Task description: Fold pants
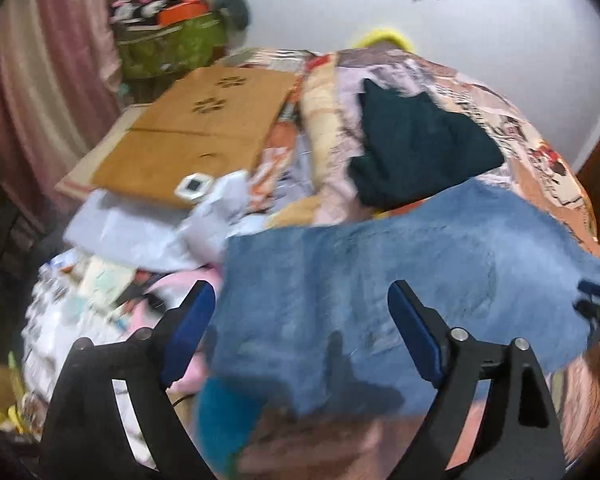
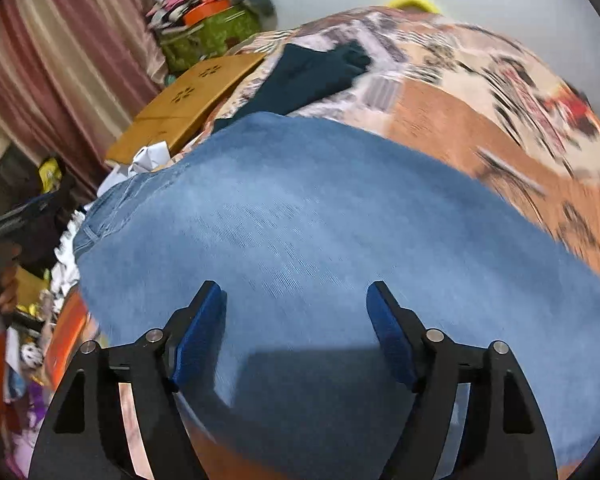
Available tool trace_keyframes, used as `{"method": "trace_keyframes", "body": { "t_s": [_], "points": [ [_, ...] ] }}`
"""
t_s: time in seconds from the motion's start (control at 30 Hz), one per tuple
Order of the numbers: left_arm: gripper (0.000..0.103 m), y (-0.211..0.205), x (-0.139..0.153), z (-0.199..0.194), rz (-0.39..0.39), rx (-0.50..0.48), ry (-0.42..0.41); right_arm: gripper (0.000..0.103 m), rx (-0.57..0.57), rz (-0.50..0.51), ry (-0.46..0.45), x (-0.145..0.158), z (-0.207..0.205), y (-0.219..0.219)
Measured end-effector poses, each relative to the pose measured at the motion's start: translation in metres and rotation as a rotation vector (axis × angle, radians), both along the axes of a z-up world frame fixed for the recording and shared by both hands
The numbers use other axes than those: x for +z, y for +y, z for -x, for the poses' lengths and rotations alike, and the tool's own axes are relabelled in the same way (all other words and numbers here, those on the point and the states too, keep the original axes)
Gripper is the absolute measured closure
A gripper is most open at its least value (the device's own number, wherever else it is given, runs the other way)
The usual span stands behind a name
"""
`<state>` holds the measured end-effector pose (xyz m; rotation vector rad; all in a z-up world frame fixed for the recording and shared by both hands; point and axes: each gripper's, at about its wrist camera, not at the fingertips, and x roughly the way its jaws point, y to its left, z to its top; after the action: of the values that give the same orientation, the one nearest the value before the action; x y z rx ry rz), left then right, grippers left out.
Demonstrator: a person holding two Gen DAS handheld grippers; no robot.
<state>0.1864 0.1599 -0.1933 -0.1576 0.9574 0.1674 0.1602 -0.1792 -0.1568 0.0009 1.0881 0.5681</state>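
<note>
Two grippers: both hang over a bed, each pointing steeply down at the same blue jeans.
Left gripper (image 1: 302, 300): jaws spread wide, nothing between the blue pads; the jeans lie below and ahead, untouched by the fingers.
Right gripper (image 2: 296, 300): jaws parted, nothing clamped; denim fills the view beneath and between the fingers, pads clear of it.
Jeans (image 2: 320, 216): spread flat across the near part of the bedspread, waistband and a belt loop towards the left in the right wrist view.
Bedspread (image 1: 532, 136): patterned, orange and cream, under the jeans.
Dark garment (image 1: 416, 152): folded, lying on the bedspread just beyond the jeans, its near edge at the denim.
Cardboard (image 1: 196, 132): flat brown sheet on the left side of the bed.
Curtain (image 1: 48, 80): pink, striped, far left.
Sharpness: both views are blurred.
</note>
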Motion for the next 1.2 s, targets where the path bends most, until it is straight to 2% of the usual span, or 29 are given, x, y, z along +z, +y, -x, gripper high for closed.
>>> {"method": "trace_keyframes", "body": {
  "t_s": [0.13, 0.23, 0.3, 0.37, 0.47, 0.6, 0.7, 0.87, 1.0, 1.07, 1.2],
  "points": [
    [0.014, -0.034, -0.03, -0.04, 0.072, -0.088, 0.085, 0.031, -0.044, 0.031, 0.019, 0.009, 0.01, -0.035],
    [0.014, -0.056, -0.054, -0.05, 0.057, -0.129, 0.166, 0.031, -0.097, 0.064, -0.021, 0.014, 0.003, -0.057],
    [0.013, -0.062, -0.062, -0.046, 0.039, -0.124, 0.171, 0.031, -0.151, 0.105, -0.052, 0.013, -0.007, -0.078],
    [0.012, -0.057, -0.063, -0.04, 0.072, -0.097, 0.176, 0.031, -0.205, 0.153, -0.057, 0.006, -0.019, -0.098],
    [0.012, -0.05, -0.062, -0.034, 0.114, -0.082, 0.204, 0.031, -0.281, 0.207, -0.002, -0.015, -0.034, -0.133],
    [0.012, -0.058, -0.058, -0.033, 0.072, -0.07, 0.218, 0.031, -0.32, 0.287, 0.065, -0.039, -0.026, -0.173],
    [0.012, -0.069, -0.051, -0.033, -0.004, -0.07, 0.219, 0.031, -0.311, 0.304, 0.021, -0.035, -0.001, -0.198],
    [0.013, -0.095, -0.032, -0.036, -0.053, -0.112, 0.185, 0.031, -0.426, 0.254, 0.034, -0.02, 0.019, -0.25],
    [0.013, -0.124, -0.022, -0.043, 0.009, -0.179, 0.176, 0.031, -0.563, 0.206, 0.052, -0.012, 0.033, -0.285],
    [0.013, -0.141, -0.019, -0.047, -0.003, -0.205, 0.165, 0.031, -0.628, 0.115, 0.043, -0.006, 0.046, -0.302],
    [0.013, -0.183, -0.019, -0.056, -0.014, -0.284, 0.171, 0.031, -0.715, -0.078, 0.1, -0.013, 0.058, -0.327]
  ]
}}
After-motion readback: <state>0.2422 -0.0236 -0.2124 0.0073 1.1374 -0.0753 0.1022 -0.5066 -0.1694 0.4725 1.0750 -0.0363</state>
